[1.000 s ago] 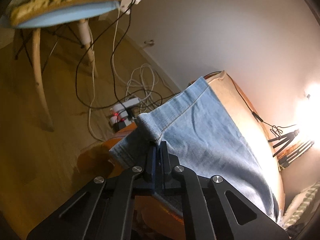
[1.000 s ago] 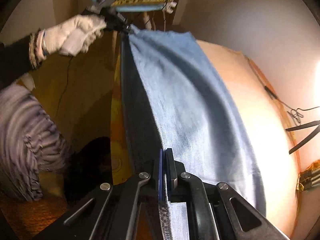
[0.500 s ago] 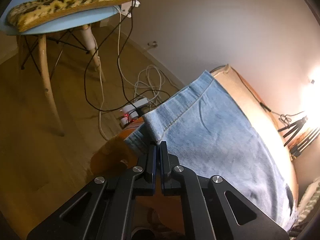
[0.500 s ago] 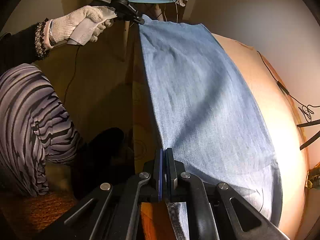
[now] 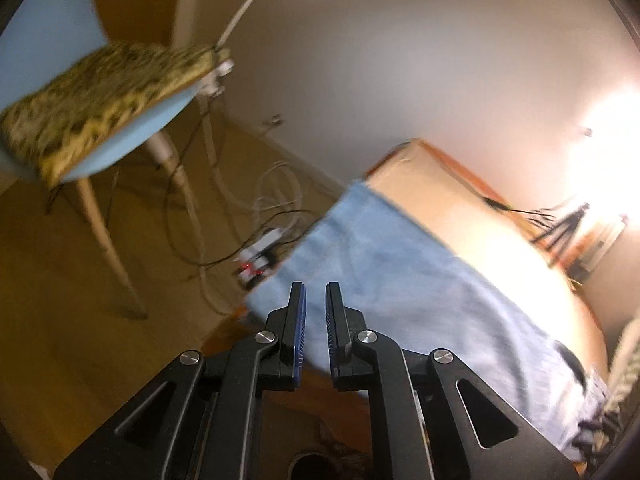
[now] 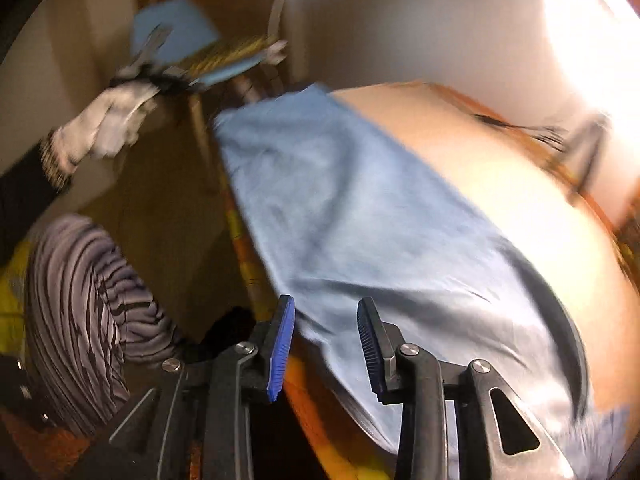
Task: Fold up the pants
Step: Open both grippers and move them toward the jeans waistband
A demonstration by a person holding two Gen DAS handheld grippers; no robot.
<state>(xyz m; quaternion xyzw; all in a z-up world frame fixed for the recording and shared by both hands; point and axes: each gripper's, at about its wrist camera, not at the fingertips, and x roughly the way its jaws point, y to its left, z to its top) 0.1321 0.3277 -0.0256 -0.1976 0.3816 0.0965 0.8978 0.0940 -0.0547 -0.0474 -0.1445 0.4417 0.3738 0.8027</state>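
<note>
Light blue denim pants (image 5: 400,280) lie spread along the near side of a tan table (image 5: 460,200). My left gripper (image 5: 315,292) hovers above the pants' near-left corner, its jaws opening a small gap with nothing between them. In the right wrist view the pants (image 6: 360,220) run from far left to near right over the table (image 6: 500,180). My right gripper (image 6: 326,312) stands over their near edge, its jaws opening, apart from the cloth and gripping nothing. A white-gloved hand (image 6: 112,120) holds the blurred left gripper (image 6: 176,76) at the far end.
A blue chair with a leopard-print cushion (image 5: 100,92) stands on the wooden floor to the left. Cables and a power strip (image 5: 260,248) lie below the table's end. A small tripod (image 5: 560,228) sits at the table's far side. The person's striped trouser leg (image 6: 80,300) is near left.
Both grippers, shut on the pants' edge before, have let go and opened. The left one has risen off the corner; the right one has shifted sideways. The pants now rest on the table.
</note>
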